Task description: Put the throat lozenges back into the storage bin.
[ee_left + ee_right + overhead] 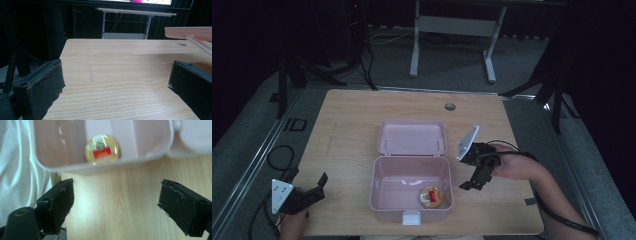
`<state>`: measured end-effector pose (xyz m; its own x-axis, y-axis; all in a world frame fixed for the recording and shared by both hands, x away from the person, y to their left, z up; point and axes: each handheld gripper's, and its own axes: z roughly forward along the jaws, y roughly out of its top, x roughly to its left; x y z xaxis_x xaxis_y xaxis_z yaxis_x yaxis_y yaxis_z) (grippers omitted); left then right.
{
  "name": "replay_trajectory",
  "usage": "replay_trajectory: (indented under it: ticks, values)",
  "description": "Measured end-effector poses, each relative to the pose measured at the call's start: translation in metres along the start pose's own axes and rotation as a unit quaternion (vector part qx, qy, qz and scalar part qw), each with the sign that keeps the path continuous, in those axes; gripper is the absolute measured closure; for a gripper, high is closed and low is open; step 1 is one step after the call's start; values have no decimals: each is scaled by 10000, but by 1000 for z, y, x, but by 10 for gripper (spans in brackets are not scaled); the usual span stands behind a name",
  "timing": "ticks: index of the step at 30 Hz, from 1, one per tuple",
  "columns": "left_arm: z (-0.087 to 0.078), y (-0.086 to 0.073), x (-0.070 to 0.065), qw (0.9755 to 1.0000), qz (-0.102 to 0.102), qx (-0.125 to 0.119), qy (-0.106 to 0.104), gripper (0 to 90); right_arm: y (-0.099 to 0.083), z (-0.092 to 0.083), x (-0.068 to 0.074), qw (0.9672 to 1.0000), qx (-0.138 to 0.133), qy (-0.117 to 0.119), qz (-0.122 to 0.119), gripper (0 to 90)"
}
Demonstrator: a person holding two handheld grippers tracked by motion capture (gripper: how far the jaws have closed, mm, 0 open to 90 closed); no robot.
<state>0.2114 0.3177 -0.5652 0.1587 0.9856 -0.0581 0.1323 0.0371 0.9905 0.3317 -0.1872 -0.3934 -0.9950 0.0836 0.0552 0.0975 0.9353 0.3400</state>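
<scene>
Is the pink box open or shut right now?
Open: the pink box has its lid folded back flat on the table, and a round tin sits inside.

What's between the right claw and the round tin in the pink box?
The box's side wall. The right claw is open beside the pink box, above bare table, with the round tin lying inside at the near right corner. The lid is open, so nothing visible blocks access from above.
</scene>
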Motion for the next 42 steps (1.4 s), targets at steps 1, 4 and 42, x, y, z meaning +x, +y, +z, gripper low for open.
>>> replay_trajectory:
  ticks: [1,4,42]
  values:
    - [0,0,0,10000,3,1,-1,3,-9,2,-2,9999,-77,-106,27,125]
    - [0,0,0,10000,-1,-1,3,3,-26,10,-8,9994,-232,-185,164,125]
    - [0,0,0,10000,12,-4,-8,3,-179,102,-30,8438,-1986,-3617,3431,109]
